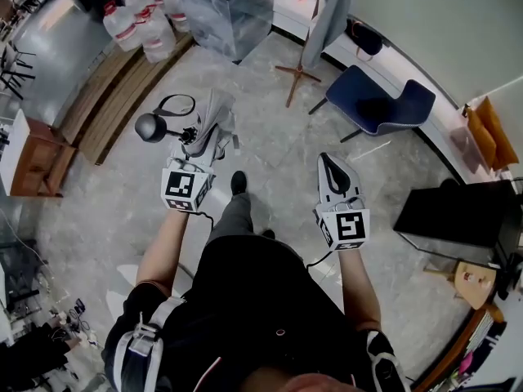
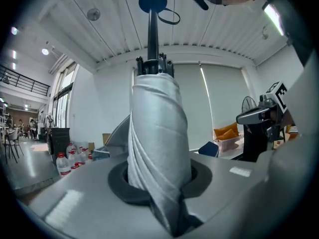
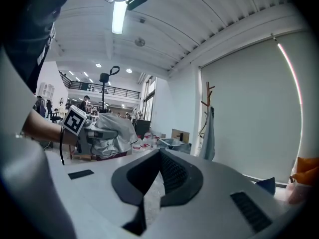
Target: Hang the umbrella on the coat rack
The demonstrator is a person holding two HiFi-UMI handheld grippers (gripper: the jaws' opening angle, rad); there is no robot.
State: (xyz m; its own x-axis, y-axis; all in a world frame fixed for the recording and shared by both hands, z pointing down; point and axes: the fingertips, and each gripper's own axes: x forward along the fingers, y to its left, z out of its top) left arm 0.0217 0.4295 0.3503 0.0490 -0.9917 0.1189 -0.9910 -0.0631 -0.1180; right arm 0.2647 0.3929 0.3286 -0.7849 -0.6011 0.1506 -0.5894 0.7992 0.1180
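Note:
A folded grey umbrella (image 1: 214, 119) with a black round handle (image 1: 151, 126) and a wrist strap is clamped in my left gripper (image 1: 204, 141), which is shut on its fabric. In the left gripper view the umbrella (image 2: 154, 128) stands upright between the jaws, handle (image 2: 153, 1) at the top. My right gripper (image 1: 335, 172) is held out beside it, shut with nothing in it; its pads (image 3: 172, 176) meet at the tips. The wooden coat rack (image 1: 296, 72) stands ahead on the floor with a grey garment (image 1: 327, 15) hanging on it. The right gripper view shows the coat rack (image 3: 208, 96) by the wall.
A blue chair (image 1: 384, 100) sits right of the rack's feet. Water bottles (image 1: 139, 19) and a plastic-wrapped box (image 1: 225, 11) stand at the far left, beside a low wooden platform (image 1: 122, 96). A black table (image 1: 458, 215) and an orange box (image 1: 490, 133) are to the right.

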